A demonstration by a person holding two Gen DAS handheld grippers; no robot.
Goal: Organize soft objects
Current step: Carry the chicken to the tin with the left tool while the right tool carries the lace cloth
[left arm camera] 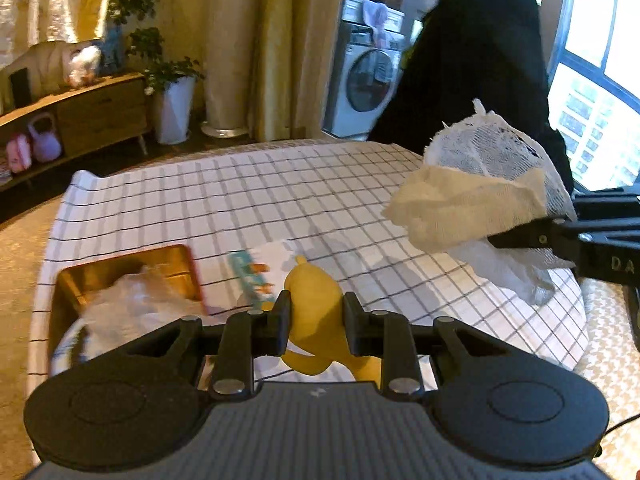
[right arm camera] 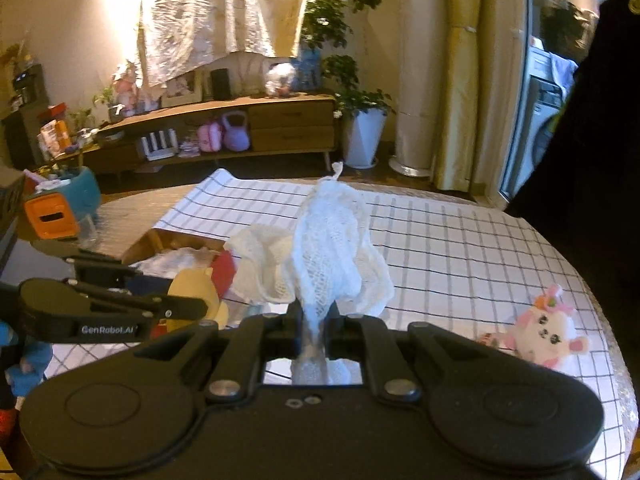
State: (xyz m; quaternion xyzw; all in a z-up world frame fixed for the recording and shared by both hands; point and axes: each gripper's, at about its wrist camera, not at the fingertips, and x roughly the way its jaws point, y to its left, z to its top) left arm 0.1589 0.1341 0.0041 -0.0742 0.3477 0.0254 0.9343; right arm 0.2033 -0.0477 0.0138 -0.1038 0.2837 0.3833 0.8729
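Left gripper (left arm camera: 316, 320): jaws standing partly apart, closing on a yellow soft toy (left arm camera: 314, 300) that is filling the gap between the fingers; toy body is bulging above and below the pads. Seen in the right wrist view, this gripper (right arm camera: 200, 308) is reaching in from 9 o'clock with the yellow toy (right arm camera: 194, 286) at its tip.

Right gripper (right arm camera: 314, 328): jaws nearly closed, pinching a narrow neck of white gauze cloth (right arm camera: 328, 252); the cloth is fanning out above the fingers, with a cream-coloured fold (right arm camera: 256, 256) hanging at its 9 o'clock side. In the left wrist view the same gripper (left arm camera: 496, 240) is entering from 3 o'clock, carrying the gauze cloth (left arm camera: 480, 184) off the table.

Checked tablecloth (left arm camera: 248, 200): covering the round table under both grippers.

Wooden box (left arm camera: 76, 280): sitting on the tablecloth at 9 o'clock of the left gripper, holding crumpled pale material (left arm camera: 132, 304).

Printed card (left arm camera: 256, 276): lying flat between the box and the yellow toy.

Pink plush toy (right arm camera: 548, 332): lying on the tablecloth at 3 o'clock of the right gripper, well apart from the cloth.
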